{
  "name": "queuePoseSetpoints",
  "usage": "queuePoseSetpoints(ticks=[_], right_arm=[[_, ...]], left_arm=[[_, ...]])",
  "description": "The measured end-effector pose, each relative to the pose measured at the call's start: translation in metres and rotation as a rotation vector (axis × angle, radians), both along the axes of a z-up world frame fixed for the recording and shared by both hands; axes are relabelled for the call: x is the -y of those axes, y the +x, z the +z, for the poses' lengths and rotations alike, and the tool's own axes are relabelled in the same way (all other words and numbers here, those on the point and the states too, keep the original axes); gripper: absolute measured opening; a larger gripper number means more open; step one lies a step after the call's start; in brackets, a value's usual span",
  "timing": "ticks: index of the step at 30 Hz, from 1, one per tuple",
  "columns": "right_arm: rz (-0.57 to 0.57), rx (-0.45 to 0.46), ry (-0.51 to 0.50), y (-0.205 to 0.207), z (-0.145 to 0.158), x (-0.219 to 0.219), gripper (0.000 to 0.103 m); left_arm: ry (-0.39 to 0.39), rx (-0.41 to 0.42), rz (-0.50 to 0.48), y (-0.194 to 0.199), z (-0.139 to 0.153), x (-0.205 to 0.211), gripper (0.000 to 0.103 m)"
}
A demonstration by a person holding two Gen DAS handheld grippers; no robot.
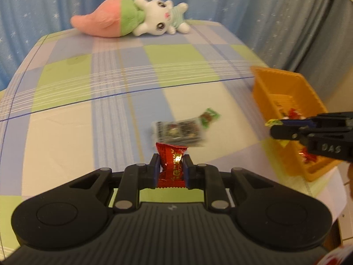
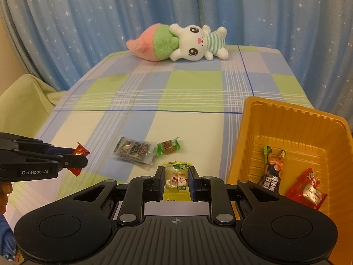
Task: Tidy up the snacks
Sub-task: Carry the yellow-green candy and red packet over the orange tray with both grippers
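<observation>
My left gripper (image 1: pixel 171 161) clamps a red candy (image 1: pixel 172 165), my right gripper (image 2: pixel 176 176) a yellow candy (image 2: pixel 177 180); the orange tray's (image 2: pixel 286 119) rim sits lower right, seemingly near the table edge.

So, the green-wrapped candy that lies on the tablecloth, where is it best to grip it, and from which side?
Probably grip the green-wrapped candy across its thick brown middle, coming from above. It lies flat on the tablecloth, its twisted green ends are thin and floppy, and the dark clear packet touches its left end.

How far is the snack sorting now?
Done: two snacks lie in the orange tray. In hand: the left claw grips a red packet, the right claw a yellow packet. Left: a dark packet and a green-wrapped candy on the table.
</observation>
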State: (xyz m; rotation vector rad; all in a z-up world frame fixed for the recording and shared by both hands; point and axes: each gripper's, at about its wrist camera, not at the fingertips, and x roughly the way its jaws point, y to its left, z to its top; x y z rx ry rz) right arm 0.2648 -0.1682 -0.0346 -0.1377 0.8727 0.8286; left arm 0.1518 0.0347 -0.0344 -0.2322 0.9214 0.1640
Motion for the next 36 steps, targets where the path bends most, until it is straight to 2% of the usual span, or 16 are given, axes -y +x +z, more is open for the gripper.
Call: queuePoseSetpoints(ticks=[9,21,28,36], right_arm=[[-0.049,0.007,0.022,-0.024,0.015,0.048,0.022],[-0.181,0.011,0.020,-0.026,0.022,0.124,0.022],[-0.226,0.006,0.016,-0.017,0.020,0.155,0.022],[-0.235,0.002,0.023,0.000,0.018,0.174,0.022]], left_arm=[[-0.034,0.037,-0.126,0.006,0.021,0.057,0.019],[-0.057,0.057,-0.291,0.035,0.025,0.134,0.019],[-0.056,0.039,-0.330,0.060,0.017,0.165,0.019],[-0.039,0.000,-0.322,0.085,0.004,0.185,0.019]])
